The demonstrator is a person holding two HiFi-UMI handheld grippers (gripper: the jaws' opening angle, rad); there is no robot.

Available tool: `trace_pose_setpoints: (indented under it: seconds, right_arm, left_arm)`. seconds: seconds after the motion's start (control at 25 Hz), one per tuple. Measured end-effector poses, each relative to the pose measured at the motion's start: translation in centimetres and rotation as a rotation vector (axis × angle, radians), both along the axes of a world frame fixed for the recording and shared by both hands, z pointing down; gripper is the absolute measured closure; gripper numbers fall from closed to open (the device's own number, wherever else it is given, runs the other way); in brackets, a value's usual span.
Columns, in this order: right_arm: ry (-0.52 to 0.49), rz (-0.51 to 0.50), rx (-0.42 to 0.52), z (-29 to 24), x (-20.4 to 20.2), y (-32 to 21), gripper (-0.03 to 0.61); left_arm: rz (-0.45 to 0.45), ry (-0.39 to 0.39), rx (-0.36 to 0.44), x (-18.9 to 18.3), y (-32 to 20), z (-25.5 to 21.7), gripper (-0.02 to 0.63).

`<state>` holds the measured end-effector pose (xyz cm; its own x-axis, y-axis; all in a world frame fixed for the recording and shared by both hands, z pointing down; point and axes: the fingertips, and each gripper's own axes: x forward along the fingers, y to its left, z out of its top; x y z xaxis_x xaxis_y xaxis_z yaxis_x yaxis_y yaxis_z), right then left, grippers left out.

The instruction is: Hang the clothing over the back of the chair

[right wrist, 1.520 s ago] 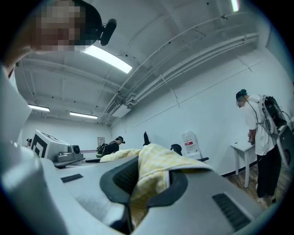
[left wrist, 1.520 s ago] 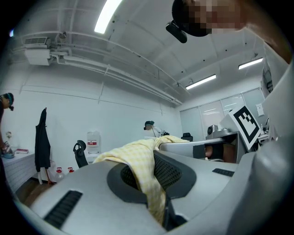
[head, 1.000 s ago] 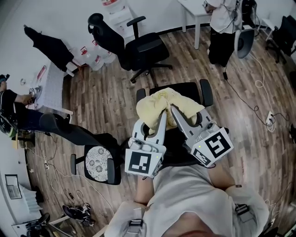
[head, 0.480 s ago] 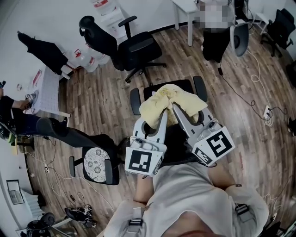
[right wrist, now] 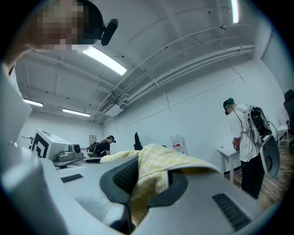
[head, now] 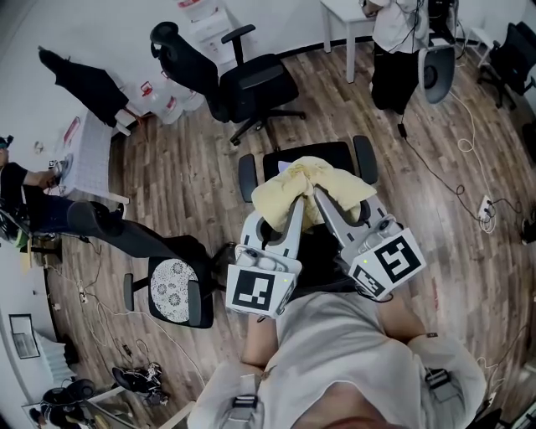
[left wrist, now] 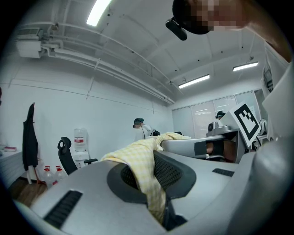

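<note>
Looking steeply down from the head view, a person holds a two-jaw gripper in each hand above a black office chair [head: 314,153] on a wood-plank floor [head: 193,184].

A pale yellow checked garment [head: 335,183] is bunched in a soft heap over the chair. It covers most of the seat between the two armrests, and only the far edge of the seat shows.

The left gripper [head: 295,208] reaches in from the near side, and its tips are buried in the left part of the cloth. In the left gripper view the jaws are closed on a fold of the yellow fabric, which drapes down over the dark pads.

The right gripper [head: 318,198] lies just beside it, angled in from the right, with its tips close to the left gripper's. In the right gripper view its jaws are also clamped on the yellow fabric, which spills over the top of the pads.

Both grippers point roughly level, and the marker cubes on their rear ends sit near the person's body.

A second black office chair [head: 251,84] stands farther off to the left. A chair with a patterned round cushion [head: 174,292] stands near the left, and large water bottles [head: 172,105] stand by the far wall. Another person [head: 394,42] stands at the far right beside a white table [head: 339,12].
</note>
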<state>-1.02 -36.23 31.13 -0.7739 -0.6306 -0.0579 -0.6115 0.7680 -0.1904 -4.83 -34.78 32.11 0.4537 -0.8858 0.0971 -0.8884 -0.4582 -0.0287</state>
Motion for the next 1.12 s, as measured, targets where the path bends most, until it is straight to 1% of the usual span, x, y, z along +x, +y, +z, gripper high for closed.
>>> trace_pose_setpoints:
  seconds: [0.16, 0.52, 0.64, 0.84, 1.12]
  right_arm:
    - [0.002, -0.016, 0.004, -0.3, -0.3, 0.3, 0.538]
    - [-0.004, -0.049, -0.002, -0.4, -0.5, 1.5, 0.538]
    - [-0.005, -0.057, 0.0, -0.5, -0.6, 2.1, 0.538]
    - [0.002, -0.047, 0.005, -0.7, -0.9, 3.1, 0.538]
    - [0.014, -0.001, 0.018, -1.0, -1.2, 5.4, 0.538]
  left_arm:
    - [-0.006, -0.003, 0.005, -0.2, 0.3, -0.3, 0.566]
    - [-0.031, -0.007, -0.011, -0.2, 1.6, -0.4, 0.566]
    - [-0.03, -0.012, -0.004, -0.3, 2.1, -0.6, 0.566]
    - [-0.012, -0.012, -0.002, -0.5, 3.2, -0.7, 0.565]
    - [0.038, -0.003, 0.013, -0.7, 5.4, -1.1, 0.566]
